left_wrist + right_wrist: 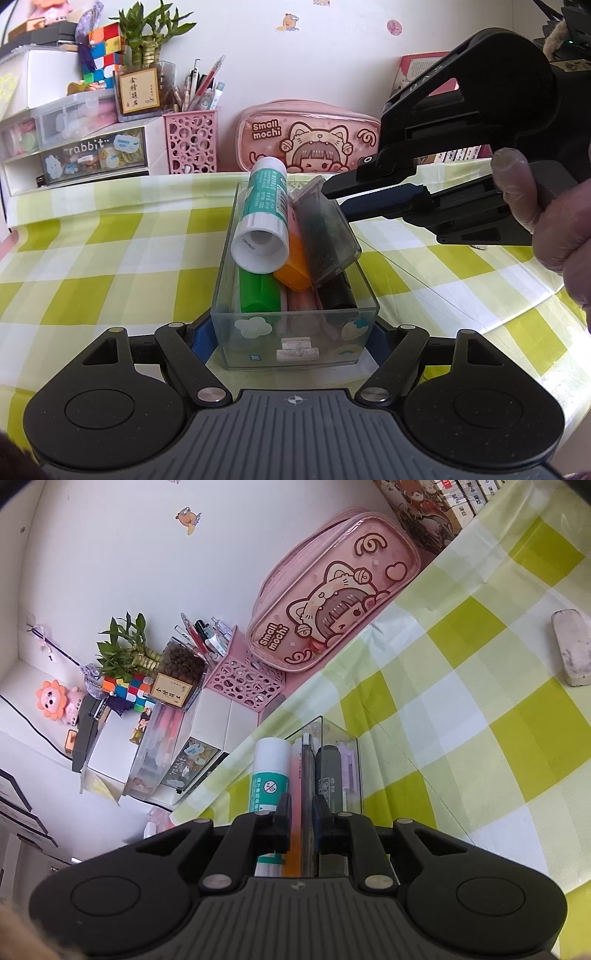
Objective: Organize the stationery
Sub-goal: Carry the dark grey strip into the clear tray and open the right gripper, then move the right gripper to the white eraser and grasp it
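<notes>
Two fisheye views share one tabletop: a cloth (110,258) checked in lime green and white, backed by a white wall with small cartoon stickers. Along the far edge stand a pink pencil case (306,140) printed "Small mochi", a pink perforated pen cup (192,142) full of pens, and white drawers (77,147) labelled "rabbit", topped by a colour cube (105,55) and a small bamboo plant (147,37).

Near the middle of the cloth sits a clear plastic box (295,332), the stationery tray. The left gripper (293,341) is clamped on the box's near end, its blue pads against both side walls. Inside lie a white-and-teal glue stick (264,218), propped above the rim, an orange piece (293,269), a green marker (258,295), a black marker (338,295) and a smoky translucent case (328,240) resting tilted on top.

The left wrist view alone shows the right gripper (334,195) reaching in from the right in a gloved hand (546,214), its tips at the far end of the smoky case; the jaws have just been opening. From the right wrist view the case (306,775) stands edge-on between the parted fingers (282,819), with a gap on the left side; whether the right pad touches it cannot be told. Only this view shows a grubby white eraser (572,646) lying alone on the cloth, well to the right of the box (343,760).
</notes>
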The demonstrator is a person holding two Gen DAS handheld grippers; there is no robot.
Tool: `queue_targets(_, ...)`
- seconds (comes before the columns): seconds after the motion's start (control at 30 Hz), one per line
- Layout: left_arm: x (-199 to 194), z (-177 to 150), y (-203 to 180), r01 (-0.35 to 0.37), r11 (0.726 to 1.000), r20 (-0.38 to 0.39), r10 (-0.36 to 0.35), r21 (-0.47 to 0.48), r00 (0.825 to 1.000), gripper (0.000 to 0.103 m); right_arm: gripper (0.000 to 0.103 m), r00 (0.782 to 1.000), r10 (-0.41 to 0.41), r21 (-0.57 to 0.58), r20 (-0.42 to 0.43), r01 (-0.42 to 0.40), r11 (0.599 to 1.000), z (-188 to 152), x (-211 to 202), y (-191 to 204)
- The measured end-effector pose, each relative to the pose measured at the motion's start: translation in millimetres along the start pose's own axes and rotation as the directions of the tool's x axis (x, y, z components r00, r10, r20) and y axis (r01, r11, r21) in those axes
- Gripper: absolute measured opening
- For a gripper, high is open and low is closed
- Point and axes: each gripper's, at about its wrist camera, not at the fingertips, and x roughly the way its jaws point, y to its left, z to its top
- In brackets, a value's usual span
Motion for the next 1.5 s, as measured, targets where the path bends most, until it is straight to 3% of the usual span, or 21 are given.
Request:
queue_targets(0.47, 0, 0, 2, 0.016, 1.0, 0.005, -0.016, -0.014, 1.0, 0.076, 0.05, 0.999, 0.021, 0.043, 0.049, -0.023, 0.999, 5, -21, -18)
queue_targets(0.6, 0, 0, 2, 0.016, 1.0, 0.005, -0.016, -0.014, 1.0, 0.076, 0.053, 0.997, -0.003, 0.026, 0.078, 0.001, 1.0, 5, -30, -21)
queue_targets(0.7, 0, 0, 2, 0.018, 1.0, 0.004, -0.018, -0.014, 1.0, 0.076, 0.06, 0.99, -0.065, -0.033, 0.125, 0.069, 0.997, 5, -42, -22)
queue_targets(0.83, 1, 0, 1, 0.021, 1.0, 0.001, -0.021, -0.002, 1.0, 0.076, 0.067, 0.96, -0.173, -0.134, 0.222, 0.206, 0.969, 3, -63, -27)
queue_targets(0.97, 1, 0, 0, 0.02, 1.0, 0.001, -0.02, -0.001, 1.0, 0.076, 0.074, 0.901, -0.275, -0.211, 0.335, 0.356, 0.91, 2, -80, -34)
queue_targets(1.1, 1, 0, 0, 0.019, 1.0, 0.001, -0.019, 0.002, 1.0, 0.076, 0.083, 0.825, -0.372, -0.304, 0.425, 0.517, 0.8, -2, -84, -38)
queue_targets(1.17, 1, 0, 1, 0.019, 1.0, 0.001, -0.019, 0.003, 1.0, 0.076, 0.088, 0.797, -0.411, -0.343, 0.442, 0.574, 0.743, -5, -80, -40)
queue_targets(1.23, 1, 0, 1, 0.019, 1.0, 0.001, -0.019, 0.002, 1.0, 0.076, 0.089, 0.791, -0.428, -0.36, 0.437, 0.59, 0.723, -4, -74, -43)
queue_targets(1.33, 1, 0, 1, 0.019, 1.0, 0.001, -0.019, 0.003, 1.0, 0.076, 0.089, 0.801, -0.436, -0.362, 0.411, 0.582, 0.728, 0, -64, -48)
queue_targets(1.5, 1, 0, 1, 0.02, 1.0, 0.001, -0.02, 0.002, 1.0, 0.077, 0.089, 0.777, -0.477, -0.369, 0.41, 0.62, 0.693, 6, -48, -53)
